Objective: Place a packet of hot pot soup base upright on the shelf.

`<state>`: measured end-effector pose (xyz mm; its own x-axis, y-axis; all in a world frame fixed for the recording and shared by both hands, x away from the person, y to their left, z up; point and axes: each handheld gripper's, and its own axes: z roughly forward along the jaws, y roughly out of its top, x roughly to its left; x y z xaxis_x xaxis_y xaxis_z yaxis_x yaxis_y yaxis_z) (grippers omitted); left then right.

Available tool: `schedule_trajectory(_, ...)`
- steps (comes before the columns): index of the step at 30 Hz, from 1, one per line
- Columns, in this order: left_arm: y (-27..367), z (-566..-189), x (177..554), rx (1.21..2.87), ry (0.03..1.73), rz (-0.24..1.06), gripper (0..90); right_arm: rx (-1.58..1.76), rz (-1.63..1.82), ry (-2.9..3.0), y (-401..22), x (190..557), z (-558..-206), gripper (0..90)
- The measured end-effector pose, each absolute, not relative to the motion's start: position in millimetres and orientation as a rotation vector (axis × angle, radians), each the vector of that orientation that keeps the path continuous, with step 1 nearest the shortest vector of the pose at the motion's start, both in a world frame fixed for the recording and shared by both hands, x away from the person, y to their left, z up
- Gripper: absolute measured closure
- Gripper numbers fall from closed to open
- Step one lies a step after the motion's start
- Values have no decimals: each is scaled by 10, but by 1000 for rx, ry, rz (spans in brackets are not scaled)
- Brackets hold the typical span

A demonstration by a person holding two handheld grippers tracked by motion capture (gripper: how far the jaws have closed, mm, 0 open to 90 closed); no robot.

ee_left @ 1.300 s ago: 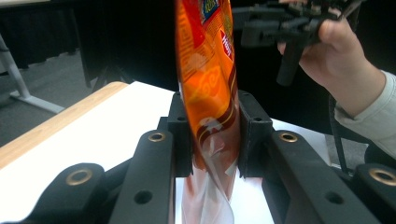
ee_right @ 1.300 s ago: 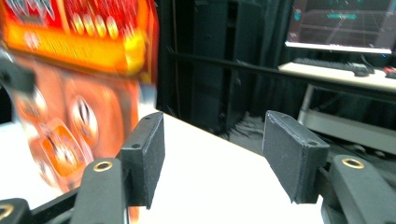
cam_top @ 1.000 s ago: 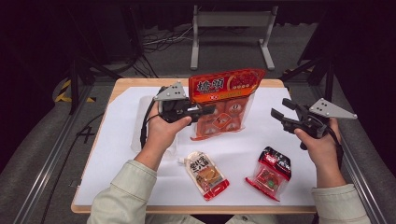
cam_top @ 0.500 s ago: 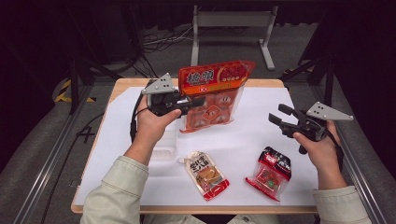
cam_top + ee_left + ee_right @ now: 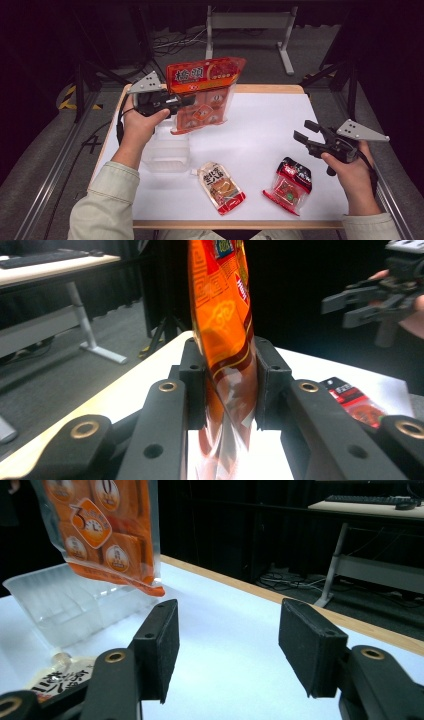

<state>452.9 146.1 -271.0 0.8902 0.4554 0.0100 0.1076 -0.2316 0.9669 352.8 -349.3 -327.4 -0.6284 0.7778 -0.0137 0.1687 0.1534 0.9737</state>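
Left claw [image 5: 186, 101] clamped on the orange snack bag [image 5: 205, 92], lifted clear of the desk [image 5: 260, 125] toward 11 o'clock, hanging upright above the clear plastic bin [image 5: 166, 150], likely poised for lowering in. Bin apparently empty. Right claw [image 5: 303, 136] spread apart at 3 o'clock, gripping nothing, probably waiting for a turn. Flat on the desk near 6 o'clock: a beige spouted pouch [image 5: 221, 186], and just beside it toward 5 o'clock a red-and-black packet [image 5: 290, 184], both outside the bin.
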Motion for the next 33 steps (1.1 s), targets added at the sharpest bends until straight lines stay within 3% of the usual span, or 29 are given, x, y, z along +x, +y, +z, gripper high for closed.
schedule_trajectory(8, 1767, -2775, 4647, 1753, 477, 346, 717, 920, 1510, 1900, -3529, 3449, -3304, 426)
schedule_trajectory(33, 2162, -3117, 4808, 1695, 595, 408, 716, 842, 1558, 1973, -3384, 3522, -3356, 418)
